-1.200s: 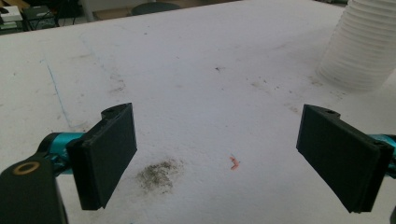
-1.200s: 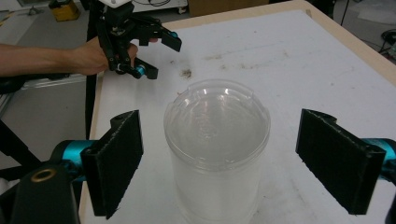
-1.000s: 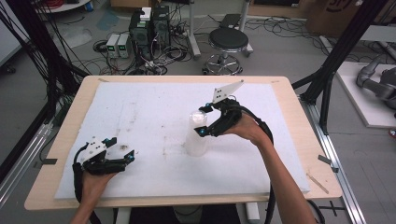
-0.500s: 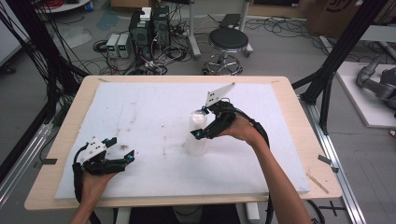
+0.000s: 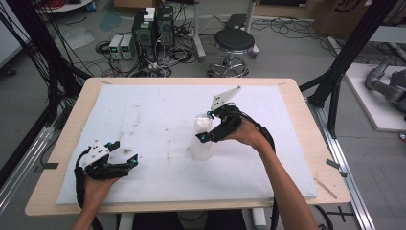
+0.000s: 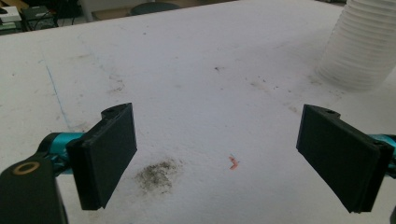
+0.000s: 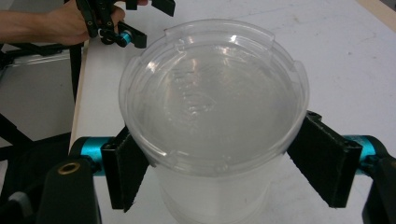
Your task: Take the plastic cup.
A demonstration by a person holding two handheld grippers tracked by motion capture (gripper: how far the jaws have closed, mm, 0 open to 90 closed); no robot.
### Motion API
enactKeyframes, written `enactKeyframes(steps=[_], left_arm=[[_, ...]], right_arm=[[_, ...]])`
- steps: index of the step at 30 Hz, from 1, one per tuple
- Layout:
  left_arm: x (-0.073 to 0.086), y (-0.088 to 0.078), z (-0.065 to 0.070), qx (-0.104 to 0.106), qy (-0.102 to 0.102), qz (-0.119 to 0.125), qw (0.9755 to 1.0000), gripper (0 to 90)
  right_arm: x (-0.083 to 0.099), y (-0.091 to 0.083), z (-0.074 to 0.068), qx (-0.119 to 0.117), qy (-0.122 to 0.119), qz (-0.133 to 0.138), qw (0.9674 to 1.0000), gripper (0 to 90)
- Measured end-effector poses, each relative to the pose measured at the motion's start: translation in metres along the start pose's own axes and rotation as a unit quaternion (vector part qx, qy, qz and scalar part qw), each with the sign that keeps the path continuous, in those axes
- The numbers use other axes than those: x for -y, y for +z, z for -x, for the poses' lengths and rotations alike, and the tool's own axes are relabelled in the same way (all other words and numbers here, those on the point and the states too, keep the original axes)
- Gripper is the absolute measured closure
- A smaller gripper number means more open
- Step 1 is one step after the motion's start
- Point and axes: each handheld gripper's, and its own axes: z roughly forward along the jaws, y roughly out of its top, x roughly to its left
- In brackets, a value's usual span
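A stack of clear plastic cups (image 5: 203,143) stands upright near the middle of the white mat (image 5: 143,115). My right gripper (image 5: 205,126) comes at it from the right, up at the rim. In the right gripper view its jaws have just been closing, and both pads now press the sides of the top cup (image 7: 212,93), one on each side. My left gripper (image 5: 125,154) rests low near the mat's front left corner. Its jaws stand open over bare mat (image 6: 201,84), with nothing between them, and the cup stack (image 6: 362,42) shows far off at the upper right.
The mat covers a wooden table (image 5: 297,96) and carries grey smudges (image 6: 156,175). Behind the table stand a black stool (image 5: 233,43) and computer boxes (image 5: 153,28) among cables. Black frame posts (image 5: 344,62) rise at both sides.
The right gripper's jaws have closed in from wide open onto the top cup, and the hand has shifted a little toward the stack. The left gripper has stayed where it was.
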Motion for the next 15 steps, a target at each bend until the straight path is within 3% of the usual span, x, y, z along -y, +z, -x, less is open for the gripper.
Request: enactKeyframes(steps=[15], left_arm=[[-0.0002,0.0004,0.0001,0.001,0.002,-0.003,1.0000,12.0]], right_arm=[[0.0008,-0.0007,-0.0027,-0.002,-0.005,-0.001,1.0000,31.9]])
